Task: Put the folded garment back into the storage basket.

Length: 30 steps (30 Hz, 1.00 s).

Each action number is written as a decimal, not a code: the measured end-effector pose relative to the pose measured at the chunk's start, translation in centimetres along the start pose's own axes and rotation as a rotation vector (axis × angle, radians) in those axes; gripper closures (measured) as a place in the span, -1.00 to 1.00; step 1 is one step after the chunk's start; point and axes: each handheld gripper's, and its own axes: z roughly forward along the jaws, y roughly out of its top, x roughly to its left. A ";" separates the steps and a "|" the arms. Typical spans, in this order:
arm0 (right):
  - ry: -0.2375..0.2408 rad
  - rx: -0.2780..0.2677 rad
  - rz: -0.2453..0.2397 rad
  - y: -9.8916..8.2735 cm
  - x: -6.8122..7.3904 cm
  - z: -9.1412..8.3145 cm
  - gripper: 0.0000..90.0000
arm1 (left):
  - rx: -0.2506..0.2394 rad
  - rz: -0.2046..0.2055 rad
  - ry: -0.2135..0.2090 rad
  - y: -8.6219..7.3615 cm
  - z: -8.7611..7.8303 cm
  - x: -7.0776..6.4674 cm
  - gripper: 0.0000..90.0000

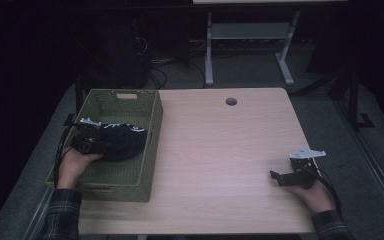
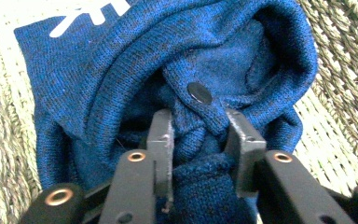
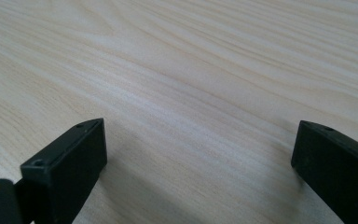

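Note:
A dark blue knit garment point(image 1: 122, 140) with white print lies bunched inside the woven olive basket point(image 1: 152, 130) at the table's left. My left gripper point(image 1: 102, 146) reaches into the basket from the near-left side. In the left gripper view its jaws point(image 2: 198, 119) sit either side of a fold of the blue knit point(image 2: 98, 60), just below a black snap button point(image 2: 199, 92), and the fold fills the gap between them. My right gripper point(image 1: 275, 177) rests low over the wooden table point(image 1: 220, 145) at the near right, its jaws point(image 3: 200, 126) wide open over bare wood.
The basket's woven floor point(image 2: 340, 70) shows around the garment. A round cable hole point(image 1: 231, 101) sits near the table's far edge. Beyond the table, a white desk frame point(image 1: 209, 55) and cables stand on the dark floor.

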 end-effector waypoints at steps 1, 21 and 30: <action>0.000 0.000 0.000 0.0 0.0 0.0 -0.94 | -0.005 0.000 0.001 0.0 0.0 0.0 0.37; -0.002 0.000 0.002 0.0 0.0 0.0 -0.94 | -0.137 -0.007 -0.011 2.1 -3.0 -1.9 -0.59; -0.002 0.003 0.007 0.0 0.1 0.0 -0.94 | -0.179 0.011 -0.040 3.7 -3.8 -4.1 -0.72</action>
